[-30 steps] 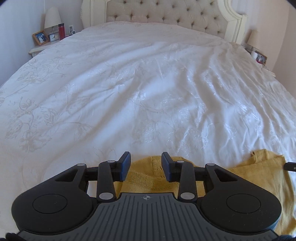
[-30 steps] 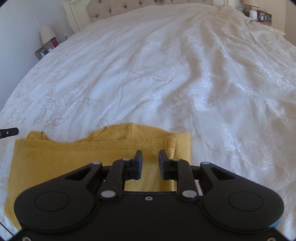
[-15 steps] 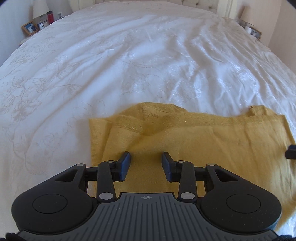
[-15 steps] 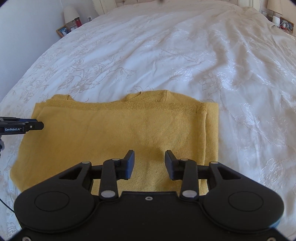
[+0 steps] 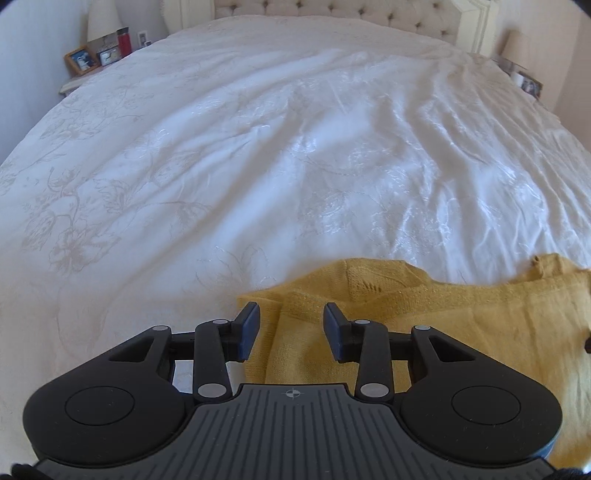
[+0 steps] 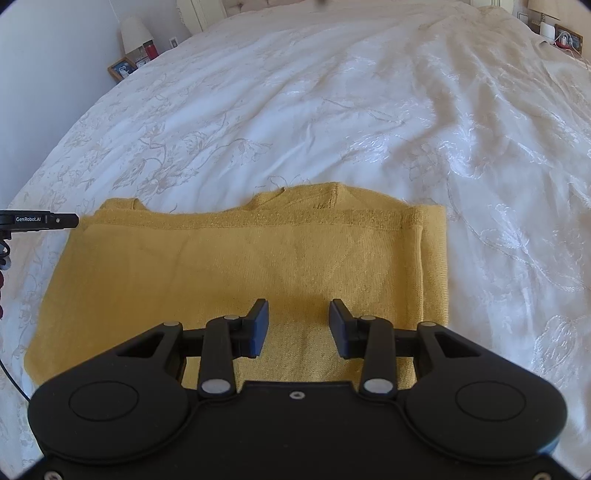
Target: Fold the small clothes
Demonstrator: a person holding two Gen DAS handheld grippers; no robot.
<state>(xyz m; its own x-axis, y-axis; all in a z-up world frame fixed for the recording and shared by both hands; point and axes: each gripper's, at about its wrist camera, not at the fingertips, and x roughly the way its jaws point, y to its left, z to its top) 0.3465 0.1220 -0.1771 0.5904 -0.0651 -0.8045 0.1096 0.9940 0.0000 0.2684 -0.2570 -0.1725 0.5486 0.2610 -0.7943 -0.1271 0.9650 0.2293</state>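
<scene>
Left wrist view
- Bed cover (image 5: 295, 155): white, embroidered with pale flowers, creased, filled most of the frame.
- Headboard (image 5: 332, 11): tufted, cream, at the far end of the bed.
- Left nightstand (image 5: 74, 83): carried a framed photo (image 5: 81, 61), a red bottle (image 5: 125, 40) and a white lamp (image 5: 101, 18).
- Far right side: a second lamp (image 5: 519, 46) and a small picture frame (image 5: 532, 86), partly cut off by the bed's edge.
- Obstructions: nothing lay on the cover between the garment and the headboard.
- Yellow knitted garment (image 5: 461, 325): folded, flat on the near part of the bed, running off to the right; its left edge sat under the fingers.
- Left hand-held gripper (image 5: 291, 332): fingers spread apart, holding nothing, poised over the garment's left end; contact with the fabric could not be judged.

Right wrist view
- Bed cover (image 6: 332, 110): same white embroidered fabric, rumpled toward the right.
- Nightstand items: lamp (image 6: 135, 31) and framed photo (image 6: 122, 68) at upper left; small objects at upper right, too small to name.
- Yellow knitted garment (image 6: 240, 266): a broad folded rectangle, neckline at its far edge, a folded strip along its right side.
- Right hand-held gripper (image 6: 299, 328): fingers parted, empty, over the garment's near edge, right of centre.
- Left hand-held gripper (image 6: 40, 219): one fingertip visible at the garment's far left corner.
</scene>
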